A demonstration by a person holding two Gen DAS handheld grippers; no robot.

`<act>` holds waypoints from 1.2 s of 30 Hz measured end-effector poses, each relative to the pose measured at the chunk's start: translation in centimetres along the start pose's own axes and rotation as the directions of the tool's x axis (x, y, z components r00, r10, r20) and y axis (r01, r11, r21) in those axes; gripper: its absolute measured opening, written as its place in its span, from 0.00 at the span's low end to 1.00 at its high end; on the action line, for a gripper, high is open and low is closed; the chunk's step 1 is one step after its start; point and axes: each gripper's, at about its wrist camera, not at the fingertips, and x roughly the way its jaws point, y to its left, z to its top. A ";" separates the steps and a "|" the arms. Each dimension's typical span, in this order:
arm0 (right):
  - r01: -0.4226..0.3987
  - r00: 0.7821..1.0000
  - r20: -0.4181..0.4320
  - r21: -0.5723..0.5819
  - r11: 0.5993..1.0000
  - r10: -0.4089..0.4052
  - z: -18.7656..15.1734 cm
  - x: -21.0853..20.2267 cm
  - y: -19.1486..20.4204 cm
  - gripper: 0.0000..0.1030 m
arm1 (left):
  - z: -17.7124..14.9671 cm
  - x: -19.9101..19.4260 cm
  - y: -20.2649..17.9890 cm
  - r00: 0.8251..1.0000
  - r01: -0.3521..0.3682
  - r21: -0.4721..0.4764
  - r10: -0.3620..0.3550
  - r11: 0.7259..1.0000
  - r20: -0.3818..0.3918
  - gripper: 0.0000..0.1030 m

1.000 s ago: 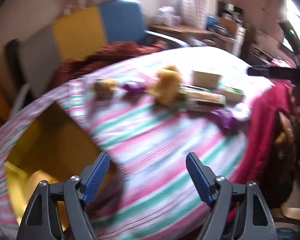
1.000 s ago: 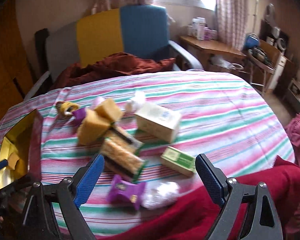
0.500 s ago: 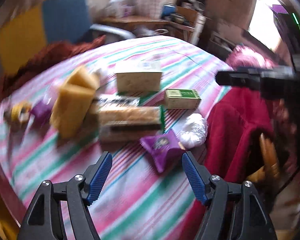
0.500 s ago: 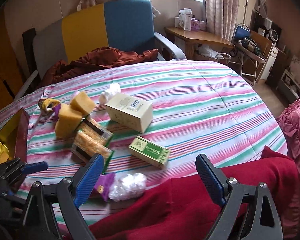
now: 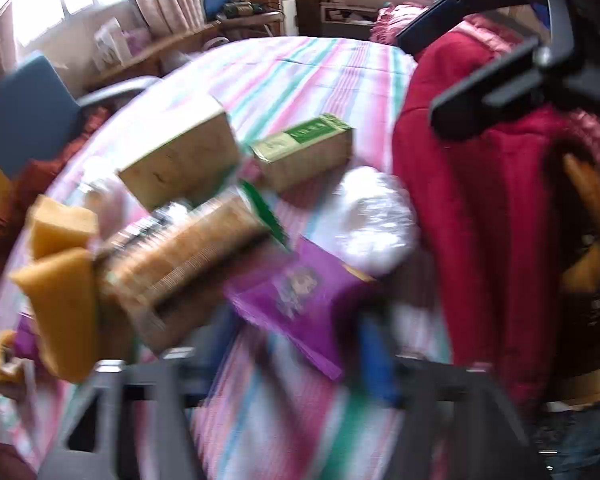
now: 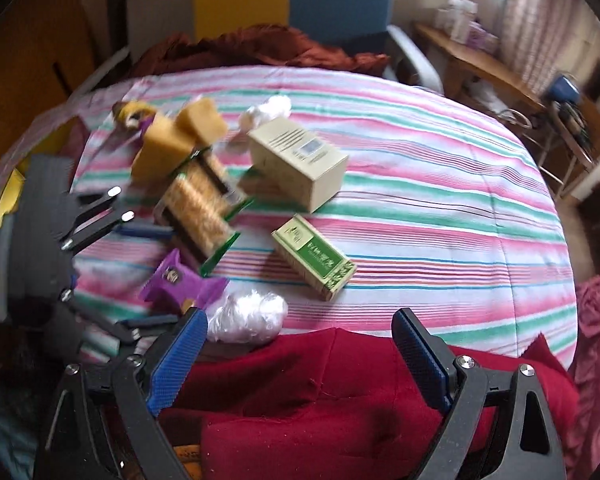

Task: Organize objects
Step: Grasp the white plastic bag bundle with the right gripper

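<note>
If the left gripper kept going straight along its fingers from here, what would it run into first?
Most likely the purple snack packet, which lies just ahead of the left gripper between its open, blurred fingers. Behind it sits the white plastic wad. Motion blur makes depth uncertain.

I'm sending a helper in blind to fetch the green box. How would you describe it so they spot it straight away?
Start at the round table with the striped cloth. Near its front edge, just beyond the red garment, lies a narrow green box flat on its side. Beside it the cream carton is bigger and plain; only this one has a green printed top.
</note>
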 end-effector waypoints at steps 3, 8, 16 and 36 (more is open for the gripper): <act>-0.026 0.998 -0.051 -0.066 0.997 0.023 0.3 0.7 0.8 0.91 | -1.0 -0.7 0.0 1.000 0.010 -0.043 -0.009 0.999 0.014 0.24; -0.078 0.986 -0.158 -0.221 0.972 0.043 0.6 2.5 3.7 0.91 | -4.0 -2.6 0.1 0.999 0.036 -0.124 -0.033 0.992 0.024 0.21; -0.100 0.947 -0.320 -0.336 0.937 -0.013 1.4 7.3 6.1 0.91 | -5.9 -4.4 3.5 0.987 0.159 -0.384 -0.144 0.910 0.067 0.39; -0.083 0.953 -0.303 -0.311 0.947 -0.016 0.8 7.3 5.7 0.62 | -2.4 -1.9 5.9 0.955 0.288 -0.633 -0.264 0.719 0.135 0.51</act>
